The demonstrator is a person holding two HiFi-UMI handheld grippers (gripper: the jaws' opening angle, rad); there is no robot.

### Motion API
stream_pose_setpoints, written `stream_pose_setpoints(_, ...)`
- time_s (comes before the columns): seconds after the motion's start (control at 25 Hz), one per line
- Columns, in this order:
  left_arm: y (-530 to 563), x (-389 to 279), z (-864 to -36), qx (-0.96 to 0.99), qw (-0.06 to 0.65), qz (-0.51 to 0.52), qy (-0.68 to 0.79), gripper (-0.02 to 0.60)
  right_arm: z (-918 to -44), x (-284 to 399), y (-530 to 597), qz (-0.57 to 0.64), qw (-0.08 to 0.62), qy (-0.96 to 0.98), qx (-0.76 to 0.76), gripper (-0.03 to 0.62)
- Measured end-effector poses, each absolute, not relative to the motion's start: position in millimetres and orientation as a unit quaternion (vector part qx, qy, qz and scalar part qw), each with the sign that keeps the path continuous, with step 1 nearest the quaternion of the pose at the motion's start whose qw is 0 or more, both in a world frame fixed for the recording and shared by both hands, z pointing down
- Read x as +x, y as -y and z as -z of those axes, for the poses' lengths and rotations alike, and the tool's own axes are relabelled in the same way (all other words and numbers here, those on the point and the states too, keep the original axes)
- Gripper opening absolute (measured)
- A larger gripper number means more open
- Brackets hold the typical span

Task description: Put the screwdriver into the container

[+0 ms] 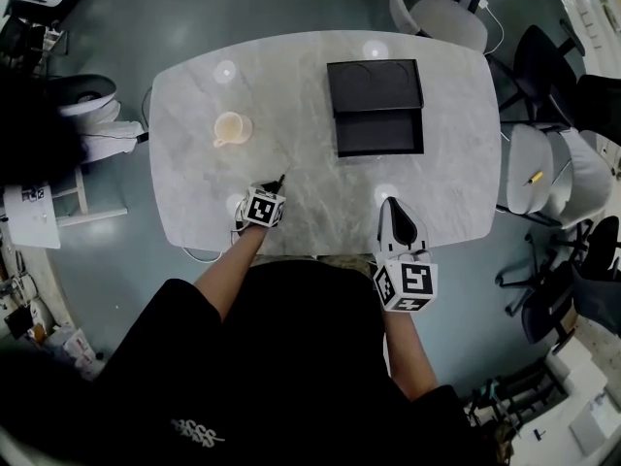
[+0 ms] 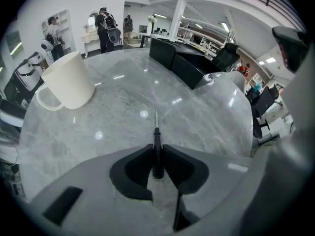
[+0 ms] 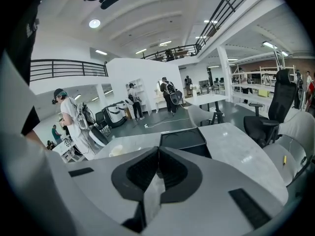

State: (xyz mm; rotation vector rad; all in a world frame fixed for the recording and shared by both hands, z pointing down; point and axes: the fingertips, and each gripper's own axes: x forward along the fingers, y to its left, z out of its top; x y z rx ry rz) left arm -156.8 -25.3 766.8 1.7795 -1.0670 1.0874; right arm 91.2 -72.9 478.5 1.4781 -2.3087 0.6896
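Note:
A small black-handled screwdriver (image 2: 157,149) with a thin metal tip sits between the jaws of my left gripper (image 2: 157,157), which are shut on its handle; the tip points away over the marble table. In the head view this gripper (image 1: 276,186) is near the table's front left, with the screwdriver (image 1: 280,179) poking out ahead. The black open container (image 1: 376,105) lies at the table's far middle, well ahead and to the right. My right gripper (image 1: 399,208) rests shut and empty at the front right, its jaws (image 3: 158,152) meeting, pointed at the container (image 3: 181,137).
A cream mug (image 1: 231,128) stands on the table (image 1: 456,163) left of the container, also seen as the mug (image 2: 68,81) ahead-left of the screwdriver. Office chairs (image 1: 543,168) crowd the right side and far end. Several people stand in the background.

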Motion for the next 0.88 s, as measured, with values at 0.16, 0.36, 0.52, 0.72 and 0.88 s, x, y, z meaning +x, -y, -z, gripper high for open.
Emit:
stream_pose_setpoints(0.16, 27, -157, -762, 0.702, 0.385, -0.429, 0.418, 0.074, -479, 92, 77, -0.243, 0.151, 0.806, 0.517, 0.012)
stream_pose_setpoints(0.36, 40, -158, -748, 0.707, 0.373, -0.416, 0.433, 0.074, -482, 103, 77, -0.25, 0.148, 0.8, 0.525, 0.012)
stream_pose_setpoints(0.52, 58, -154, -731, 0.711, 0.366, -0.401, 0.447, 0.074, -483, 114, 80, -0.254, 0.139, 0.796, 0.532, 0.012)
stream_pose_setpoints(0.72, 85, -141, -707, 0.724, 0.359, -0.385, 0.445, 0.074, -481, 119, 94, -0.253, 0.131, 0.8, 0.528, 0.012)
stream_pose_setpoints(0.88, 106, -134, -689, 0.733, 0.352, -0.377, 0.444, 0.074, -480, 120, 105, -0.254, 0.123, 0.802, 0.526, 0.012)
